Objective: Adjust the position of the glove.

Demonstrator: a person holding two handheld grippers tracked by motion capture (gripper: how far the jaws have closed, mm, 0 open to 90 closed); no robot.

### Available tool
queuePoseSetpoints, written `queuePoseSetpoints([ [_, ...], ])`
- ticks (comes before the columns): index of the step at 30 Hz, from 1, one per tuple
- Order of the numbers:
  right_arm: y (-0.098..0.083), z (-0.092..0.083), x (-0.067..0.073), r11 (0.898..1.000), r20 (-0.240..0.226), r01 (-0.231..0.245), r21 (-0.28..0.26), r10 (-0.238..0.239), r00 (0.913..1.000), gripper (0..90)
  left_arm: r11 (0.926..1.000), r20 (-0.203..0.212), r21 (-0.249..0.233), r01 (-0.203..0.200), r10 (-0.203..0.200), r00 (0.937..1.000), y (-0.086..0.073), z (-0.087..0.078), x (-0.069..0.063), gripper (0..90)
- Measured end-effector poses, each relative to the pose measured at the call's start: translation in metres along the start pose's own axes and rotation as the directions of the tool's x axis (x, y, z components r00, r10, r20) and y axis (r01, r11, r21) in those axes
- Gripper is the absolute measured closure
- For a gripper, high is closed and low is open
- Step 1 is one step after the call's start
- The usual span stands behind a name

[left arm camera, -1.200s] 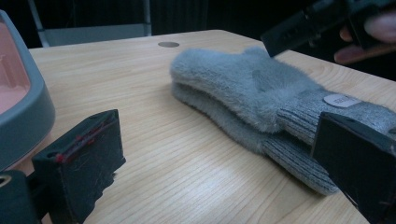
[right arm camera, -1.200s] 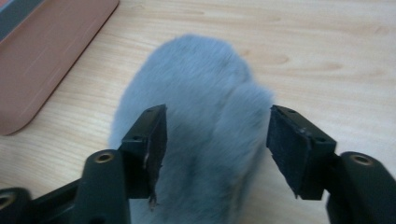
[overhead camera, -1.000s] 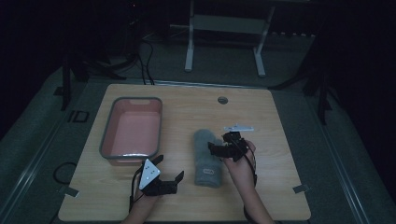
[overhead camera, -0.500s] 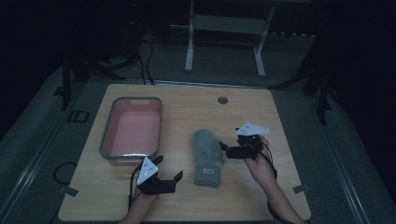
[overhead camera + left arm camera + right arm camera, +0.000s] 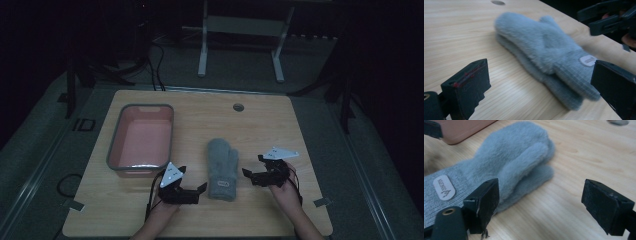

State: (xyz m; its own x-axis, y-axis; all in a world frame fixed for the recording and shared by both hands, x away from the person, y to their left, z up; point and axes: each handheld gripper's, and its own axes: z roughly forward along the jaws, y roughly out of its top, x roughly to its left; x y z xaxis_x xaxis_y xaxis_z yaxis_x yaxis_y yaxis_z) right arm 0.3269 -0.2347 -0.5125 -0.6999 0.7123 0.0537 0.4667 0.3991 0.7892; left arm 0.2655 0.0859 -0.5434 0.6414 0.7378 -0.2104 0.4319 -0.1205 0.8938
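Left gripper: I see jaws spread, empty, near desk's front edge.
Right gripper: jaws spread, empty.
Mittens: stacked pair between grippers; gripper views reveal second mitten, label.
Pink bin: high view, left.

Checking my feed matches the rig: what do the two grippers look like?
Both are black with two blocky jaws. The left gripper and right gripper each carry a pale triangular plate on top. The left jaws show red scuffs; a dark cable trails from it.
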Motion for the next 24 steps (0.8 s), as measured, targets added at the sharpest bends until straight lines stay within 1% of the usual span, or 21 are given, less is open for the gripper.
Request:
queuePoseSetpoints([
  [1,-0.003,0.004,0.004,1.0,-0.014,-0.005,0.013,0.005,0.9999,13.2,1.0,0.002,0.0,-0.009,0.009,1.0,0.004,0.002,-0.001,2.4],
  [2,-0.003,0.004,0.004,1.0,-0.014,-0.005,0.013,0.005,0.9999,13.2,0.9996,-0.009,-0.003,-0.027,0.027,0.9996,0.008,0.004,-0.002,2.4],
  [4,-0.005,0.008,0.01,1.0,-0.052,-0.01,0.026,0.012,0.9986,12.0,0.9993,0.007,0.001,-0.038,0.038,0.9993,0.018,0.009,-0.002,2.5],
  [5,-0.006,0.009,0.013,1.0,-0.049,-0.005,0.023,0.006,0.9988,12.6,0.9991,0.006,0.005,-0.042,0.042,0.9991,0.024,0.012,-0.001,2.4],
  [7,-0.006,0.011,0.018,1.0,-0.063,-0.008,0.023,0.009,0.998,13.1,0.9975,-0.002,0.038,-0.06,0.06,0.9982,0.034,0.018,0.0,2.5],
  [8,-0.005,0.012,0.02,1.0,-0.054,-0.008,0.017,0.009,0.9985,14.2,0.9958,-0.008,0.061,-0.068,0.068,0.9976,0.039,0.022,0.001,2.8],
  [9,-0.004,0.013,0.021,1.0,-0.051,-0.006,0.013,0.006,0.9987,14.2,0.9947,-0.016,0.069,-0.076,0.077,0.9969,0.043,0.025,0.002,5.8],
  [10,-0.003,0.014,0.022,1.0,-0.047,-0.008,0.009,0.009,0.9988,14.2,0.9947,-0.02,0.066,-0.079,0.081,0.9965,0.046,0.027,0.003,9.8],
  [11,-0.001,0.016,0.024,1.0,-0.043,-0.011,0.002,0.011,0.999,15.4,0.9945,-0.02,0.066,-0.081,0.083,0.9964,0.049,0.03,0.004,12.5],
  [12,0.0,0.017,0.025,1.0,-0.039,-0.003,-0.003,0.003,0.9992,18.7,0.9929,-0.015,0.081,-0.088,0.09,0.9959,0.053,0.034,0.006,12.9],
  [13,0.001,0.019,0.026,1.0,-0.026,0.002,-0.005,-0.002,0.9997,19.4,0.9912,-0.002,0.1,-0.087,0.088,0.9961,0.055,0.037,0.008,13.6],
  [14,0.002,0.02,0.026,1.0,-0.019,-0.008,-0.007,0.007,0.9998,21.0,0.9898,-0.001,0.121,-0.075,0.075,0.9972,0.058,0.042,0.01,15.5],
  [15,0.003,0.022,0.024,1.0,-0.031,-0.026,-0.013,0.026,0.9992,24.4,0.9893,0.004,0.129,-0.067,0.067,0.9977,0.059,0.045,0.012,15.5],
  [16,0.004,0.025,0.023,0.999,-0.032,-0.038,-0.01,0.037,0.9988,24.6,0.9883,0.016,0.139,-0.064,0.062,0.998,0.059,0.049,0.013,15.6],
  [17,0.004,0.028,0.023,0.999,-0.015,-0.051,0.002,0.051,0.9986,26.0,0.9855,0.007,0.156,-0.065,0.065,0.9979,0.06,0.052,0.014,15.6],
  [18,0.004,0.028,0.023,0.999,-0.015,-0.051,0.002,0.051,0.9986,26.0,0.9847,0.006,0.163,-0.062,0.062,0.998,0.059,0.055,0.015,15.6],
  [19,0.004,0.029,0.023,0.999,-0.022,-0.051,0.002,0.051,0.9984,28.5,0.9817,0.005,0.182,-0.056,0.056,0.9984,0.059,0.059,0.016,15.6],
  [21,0.002,0.031,0.024,0.999,-0.002,-0.038,0.008,0.038,0.9993,30.7,0.9764,-0.02,0.211,-0.047,0.053,0.9984,0.057,0.066,0.018,15.8],
  [22,0.002,0.032,0.023,0.999,-0.009,-0.044,0.02,0.044,0.999,31.3,0.9717,-0.031,0.232,-0.043,0.052,0.9982,0.056,0.069,0.019,18.4],
  [23,0.002,0.034,0.022,0.998,0.0,-0.054,0.032,0.054,0.9986,32.9,0.9675,-0.03,0.251,-0.031,0.04,0.9987,0.055,0.073,0.021,19.8],
  [24,0.002,0.035,0.021,0.997,-0.004,-0.065,0.046,0.065,0.9979,34.8,0.961,-0.033,0.276,-0.017,0.027,0.9991,0.053,0.077,0.023,19.8],
])
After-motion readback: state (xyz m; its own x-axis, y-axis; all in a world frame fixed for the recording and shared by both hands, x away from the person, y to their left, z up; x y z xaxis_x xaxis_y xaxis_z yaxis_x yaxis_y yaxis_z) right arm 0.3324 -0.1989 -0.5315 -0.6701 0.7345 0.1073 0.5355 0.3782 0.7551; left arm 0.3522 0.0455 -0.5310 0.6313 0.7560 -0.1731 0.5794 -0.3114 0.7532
